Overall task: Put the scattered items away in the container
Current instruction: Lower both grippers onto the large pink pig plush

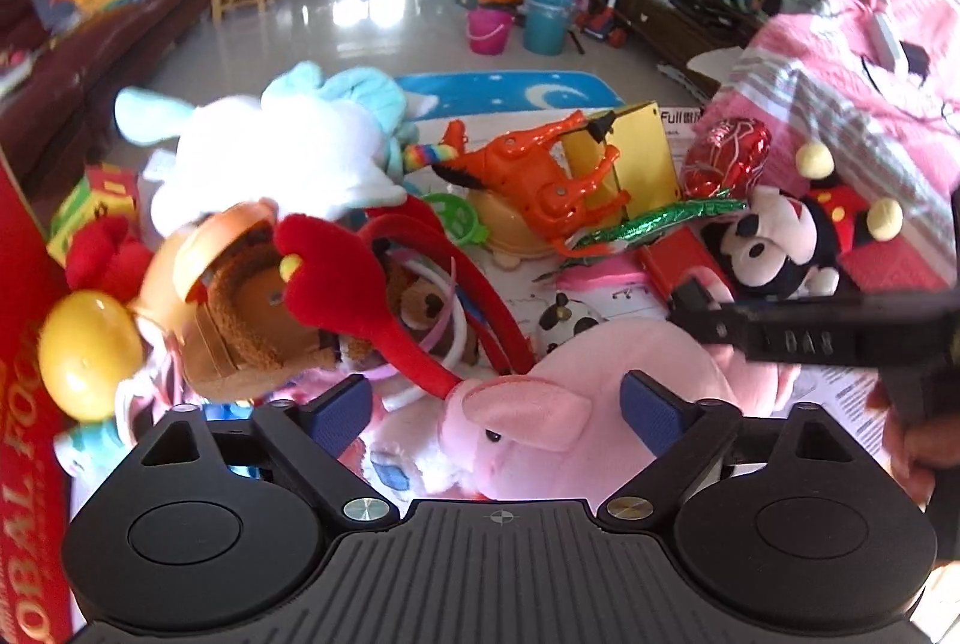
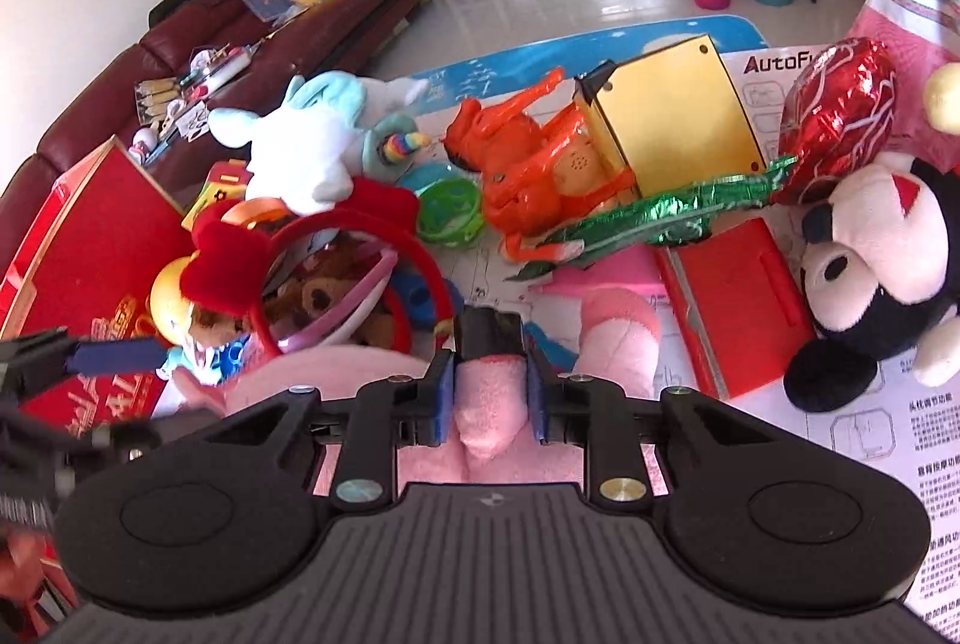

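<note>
Pink pig lies low in the frame's centre, its head between the wide-spread fingers of the left gripper, which holds nothing. Right gripper is clamped on a fold of the pig's plush. Red box sits at the left, a headband beside it.

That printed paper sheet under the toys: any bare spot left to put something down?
Yes: the printed paper sheet is bare below the black-and-white mouse plush, right of the red flat box. Around the red plush headband and orange plastic horse it's crowded.
</note>
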Motion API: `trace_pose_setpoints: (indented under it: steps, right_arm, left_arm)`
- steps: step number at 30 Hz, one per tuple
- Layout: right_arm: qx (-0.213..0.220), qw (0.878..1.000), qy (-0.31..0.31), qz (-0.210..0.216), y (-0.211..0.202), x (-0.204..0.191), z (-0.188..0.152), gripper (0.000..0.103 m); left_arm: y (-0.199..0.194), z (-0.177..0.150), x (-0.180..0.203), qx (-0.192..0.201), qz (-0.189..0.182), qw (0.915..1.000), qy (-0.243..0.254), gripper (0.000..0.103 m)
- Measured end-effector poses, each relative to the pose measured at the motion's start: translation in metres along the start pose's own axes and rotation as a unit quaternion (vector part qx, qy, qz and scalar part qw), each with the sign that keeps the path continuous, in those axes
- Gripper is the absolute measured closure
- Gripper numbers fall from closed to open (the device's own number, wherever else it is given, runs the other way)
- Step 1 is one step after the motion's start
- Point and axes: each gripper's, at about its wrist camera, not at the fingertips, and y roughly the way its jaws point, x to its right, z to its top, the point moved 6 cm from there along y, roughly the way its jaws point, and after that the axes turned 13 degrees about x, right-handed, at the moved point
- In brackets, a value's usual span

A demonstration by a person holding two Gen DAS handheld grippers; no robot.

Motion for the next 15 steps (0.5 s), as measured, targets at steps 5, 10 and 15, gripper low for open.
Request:
trace_pose_setpoints:
  steps: [5,10,15]
  right_arm:
    - [0.0,1.0,0.025,0.002,-0.017,0.009,-0.013,0.073]
    - [-0.007,0.999,0.039,0.012,-0.032,0.01,-0.022,0.073]
    - [-0.005,0.997,0.077,0.023,-0.049,0.019,-0.02,0.065]
  left_arm:
    - [0.001,-0.007,0.002,-0.007,-0.019,0.9995,-0.025,0.045]
    - [-0.006,-0.007,0.018,0.003,-0.048,0.9988,0.002,0.076]
    - [-0.009,-0.013,0.026,0.012,-0.041,0.9984,0.036,0.076]
